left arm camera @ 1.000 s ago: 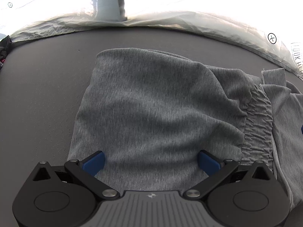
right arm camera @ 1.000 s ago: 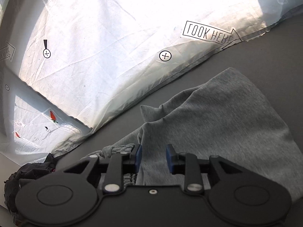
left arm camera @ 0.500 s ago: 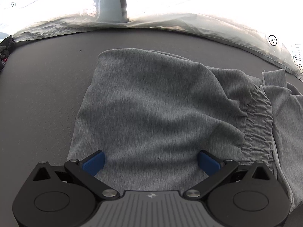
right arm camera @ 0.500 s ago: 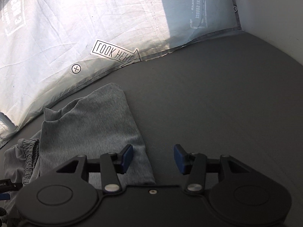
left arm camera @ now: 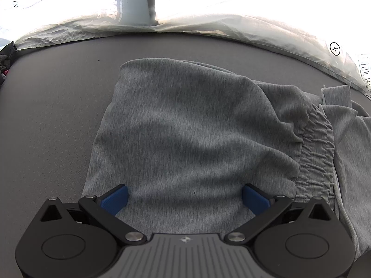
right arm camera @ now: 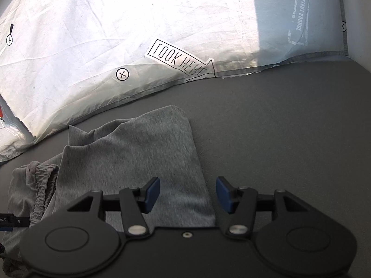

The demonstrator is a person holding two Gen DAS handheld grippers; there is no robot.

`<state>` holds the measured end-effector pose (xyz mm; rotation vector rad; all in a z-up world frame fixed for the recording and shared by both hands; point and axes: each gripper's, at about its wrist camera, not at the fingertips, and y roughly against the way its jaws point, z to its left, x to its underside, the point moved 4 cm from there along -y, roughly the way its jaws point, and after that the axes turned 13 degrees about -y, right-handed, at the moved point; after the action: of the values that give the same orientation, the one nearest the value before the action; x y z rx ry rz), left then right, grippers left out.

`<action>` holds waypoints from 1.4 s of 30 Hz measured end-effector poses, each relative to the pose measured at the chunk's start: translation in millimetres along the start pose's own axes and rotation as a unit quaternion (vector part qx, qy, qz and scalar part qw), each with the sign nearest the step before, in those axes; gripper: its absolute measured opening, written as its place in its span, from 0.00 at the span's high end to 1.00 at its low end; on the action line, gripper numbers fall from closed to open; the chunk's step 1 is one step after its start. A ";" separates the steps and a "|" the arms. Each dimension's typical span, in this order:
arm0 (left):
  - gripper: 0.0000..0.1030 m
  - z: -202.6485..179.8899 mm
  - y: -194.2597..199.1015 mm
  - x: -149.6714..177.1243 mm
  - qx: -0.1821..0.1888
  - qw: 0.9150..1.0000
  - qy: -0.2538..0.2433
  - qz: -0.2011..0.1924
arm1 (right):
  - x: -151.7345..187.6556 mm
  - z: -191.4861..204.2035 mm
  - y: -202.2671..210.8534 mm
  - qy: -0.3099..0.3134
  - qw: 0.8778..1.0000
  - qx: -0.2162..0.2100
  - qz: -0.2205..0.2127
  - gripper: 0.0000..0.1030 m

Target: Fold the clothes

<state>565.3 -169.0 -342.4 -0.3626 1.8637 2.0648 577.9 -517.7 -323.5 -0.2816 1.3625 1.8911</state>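
Note:
A pair of grey jersey shorts [left arm camera: 190, 127] lies on the dark grey table, partly folded, with the gathered elastic waistband [left arm camera: 317, 148] at the right. My left gripper [left arm camera: 184, 198] is open wide over the near edge of the cloth, blue pads either side, holding nothing. In the right wrist view the shorts [right arm camera: 139, 157] lie left of centre, with the waistband [right arm camera: 44, 180] at the far left. My right gripper [right arm camera: 187, 194] is open and empty, straddling the right edge of the cloth.
A white printed sheet [right arm camera: 116, 34] with "LOOK HERE" markings rises behind the table [right arm camera: 289, 127]. It also shows in the left wrist view [left arm camera: 255, 30]. A dark bundle [left arm camera: 4, 62] lies at the far left edge.
My right gripper opened from a narrow gap, let the cloth go and swung right to the shorts' right edge. The left gripper and the shorts under it have not moved.

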 end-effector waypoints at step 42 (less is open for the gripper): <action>0.00 102.5 32.0 38.8 -0.026 0.999 -0.036 0.017 | 72.4 185.2 29.4 -0.331 0.873 -0.336 0.123 0.93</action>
<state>520.4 -67.0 -317.9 -0.2662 1.7892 2.1228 554.8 -325.4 -269.9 0.2169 0.2638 2.3232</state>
